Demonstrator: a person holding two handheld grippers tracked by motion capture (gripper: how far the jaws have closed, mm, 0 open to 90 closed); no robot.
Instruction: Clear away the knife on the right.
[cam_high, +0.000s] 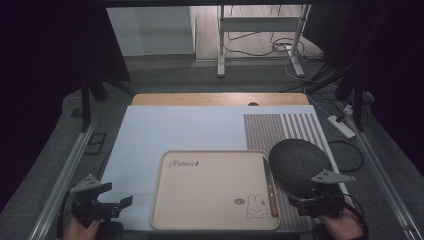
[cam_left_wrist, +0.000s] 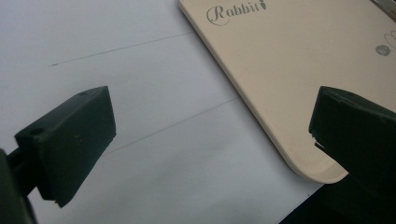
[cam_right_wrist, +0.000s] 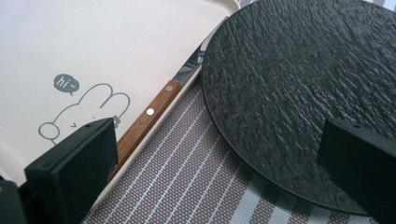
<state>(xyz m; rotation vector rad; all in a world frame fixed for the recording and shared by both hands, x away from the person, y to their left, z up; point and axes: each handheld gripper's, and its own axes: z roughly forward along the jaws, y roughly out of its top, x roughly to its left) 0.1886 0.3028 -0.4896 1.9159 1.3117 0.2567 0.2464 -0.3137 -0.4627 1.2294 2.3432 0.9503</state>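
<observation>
**Both tongs wide and empty at the near edge of the worktop**

Much of the knife (cam_high: 270, 186) is hard to read. In the high view its blade is a thin dark sliver against the right rim of the tray (cam_high: 210, 192), and the tip is too small to make out. In the right gripper view the blade runs under the edge of the dark plate (cam_right_wrist: 299, 93), so only a short shiny stretch shows; the near end of the handle is cut off behind the black jaw at lower left. The far part of the plate is cut off by the top of that view, and its near edge is hidden by the other jaw.

The knife has a brown wooden handle with two small metal rivets and a narrow steel blade. It lies inside the cream tray, along the right rim, handle toward the person, just beside the rabbit drawing (cam_right_wrist: 88, 116). The plate sits on a striped mat (cam_high: 280, 127), touching or overlapping the tray's right rim.

The right tongs (cam_high: 320, 200) hang above the near edge of the plate, jaws wide apart and holding nothing. The left tongs (cam_high: 112, 205) are well apart from the knife, over a pale sheet (cam_high: 165, 130) by the tray's near left corner, jaws also wide and empty.
</observation>
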